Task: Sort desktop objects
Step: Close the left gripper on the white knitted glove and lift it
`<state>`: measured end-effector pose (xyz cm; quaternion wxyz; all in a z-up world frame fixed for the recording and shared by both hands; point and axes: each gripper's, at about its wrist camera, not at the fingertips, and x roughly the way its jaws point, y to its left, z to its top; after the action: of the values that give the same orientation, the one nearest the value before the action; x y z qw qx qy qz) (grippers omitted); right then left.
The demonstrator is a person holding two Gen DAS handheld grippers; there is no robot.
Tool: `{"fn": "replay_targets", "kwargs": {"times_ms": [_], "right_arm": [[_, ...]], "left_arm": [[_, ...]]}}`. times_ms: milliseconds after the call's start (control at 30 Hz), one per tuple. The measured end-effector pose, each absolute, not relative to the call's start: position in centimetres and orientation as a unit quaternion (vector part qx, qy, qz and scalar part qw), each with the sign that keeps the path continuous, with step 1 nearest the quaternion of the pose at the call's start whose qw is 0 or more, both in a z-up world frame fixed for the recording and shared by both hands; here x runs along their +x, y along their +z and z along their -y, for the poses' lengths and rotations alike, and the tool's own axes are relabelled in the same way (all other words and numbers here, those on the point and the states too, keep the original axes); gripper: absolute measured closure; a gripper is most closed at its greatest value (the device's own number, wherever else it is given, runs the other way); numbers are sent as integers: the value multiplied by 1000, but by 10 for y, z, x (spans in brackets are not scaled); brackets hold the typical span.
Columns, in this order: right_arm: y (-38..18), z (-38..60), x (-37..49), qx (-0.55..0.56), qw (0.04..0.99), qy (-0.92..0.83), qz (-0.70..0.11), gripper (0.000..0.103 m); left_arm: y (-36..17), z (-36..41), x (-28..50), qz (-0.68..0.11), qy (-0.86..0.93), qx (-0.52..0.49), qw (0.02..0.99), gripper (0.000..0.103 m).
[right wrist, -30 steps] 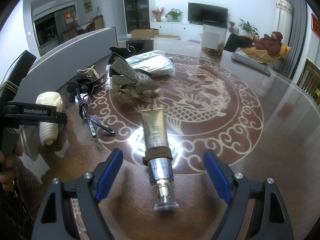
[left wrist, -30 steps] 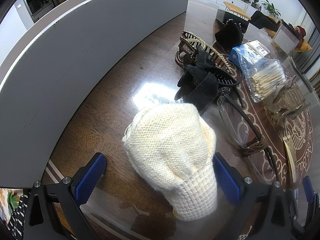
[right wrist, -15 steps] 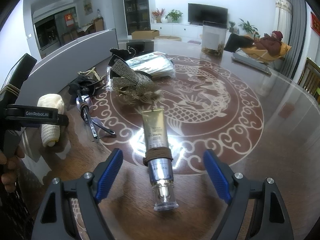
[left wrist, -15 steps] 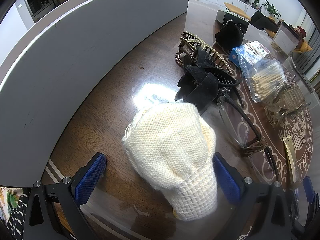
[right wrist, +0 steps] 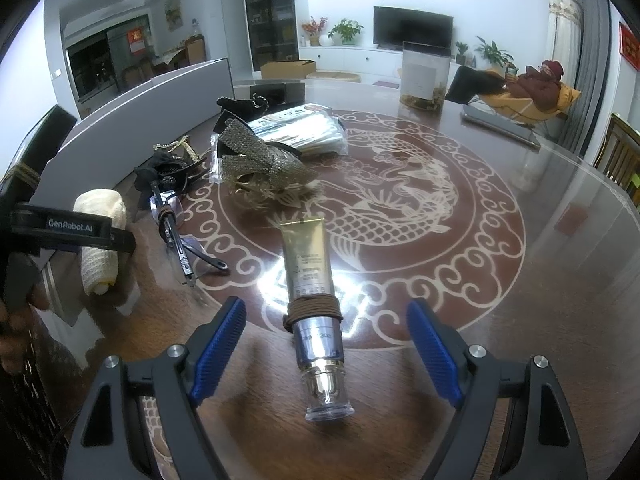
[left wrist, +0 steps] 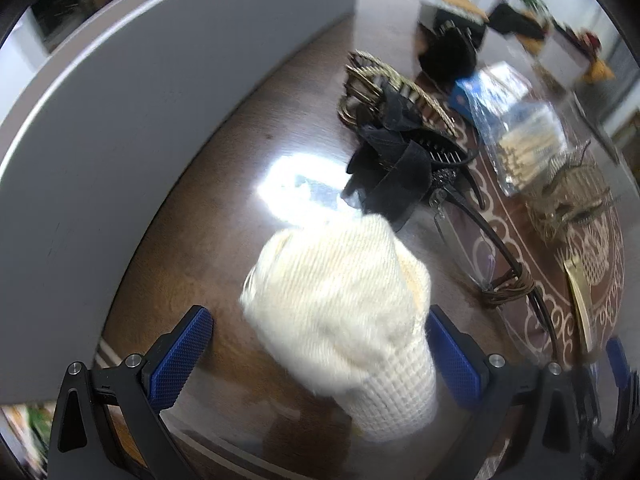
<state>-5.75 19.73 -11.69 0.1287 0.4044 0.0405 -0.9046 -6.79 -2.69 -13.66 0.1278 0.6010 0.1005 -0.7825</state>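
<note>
A cream knitted roll (left wrist: 336,312) lies on the dark wood table between the fingers of my left gripper (left wrist: 316,360). That gripper is open: the right pad (left wrist: 452,360) is close beside the knit and the left pad (left wrist: 180,356) stands clear of it. The roll (right wrist: 100,236) also shows at the left of the right wrist view, behind the left gripper's black body. A gold tube with a silver cap (right wrist: 312,280), wrapped with a brown hair tie, lies between the wide fingers of my right gripper (right wrist: 326,346). The right gripper is open and touches nothing.
A grey partition board (left wrist: 140,120) runs along the left. Beyond the roll lie black hair clips (left wrist: 392,168), glasses (left wrist: 472,248), a bag of cotton swabs (left wrist: 520,136), a rhinestone bow (right wrist: 260,160) and a packet (right wrist: 304,132). A person (right wrist: 536,84) reclines far right.
The left wrist view has gone blurred and tilted slightly, so the left gripper has rolled a little over the knitted roll. The right gripper and the tube have not moved.
</note>
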Motion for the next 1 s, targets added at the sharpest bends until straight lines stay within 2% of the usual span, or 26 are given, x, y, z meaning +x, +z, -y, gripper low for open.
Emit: {"fn": "replay_targets", "kwargs": {"times_ms": [200,467,533,600,733,867,1000], "right_arm": [[-117,-197,-57,405,133,-904,-42,20],[-118,-196,-57,406,135,-903,-43,20],[-118,-195,-57,406,136,-903,-46,20],[-119,-194,-57,407,136,-902,-48,20],[-119,-193,-59,409,133,-901,-52,20],[-120,-193,-60,413,130,-900,-51,20],[-122,-193,-62,418,128,-898,-49,20]], "left_arm": [[-141,34,-86,9,-742,670,-14,0],[-139,30,-79,12,-758,652,-17,0],[-137,24,-76,20,-764,644,-23,8],[-130,17,-72,31,-775,630,-38,30],[-125,12,-65,34,-783,619,-45,48],[-123,9,-57,21,-786,614,-74,53],[-127,1,-37,61,-785,609,-101,53]]}}
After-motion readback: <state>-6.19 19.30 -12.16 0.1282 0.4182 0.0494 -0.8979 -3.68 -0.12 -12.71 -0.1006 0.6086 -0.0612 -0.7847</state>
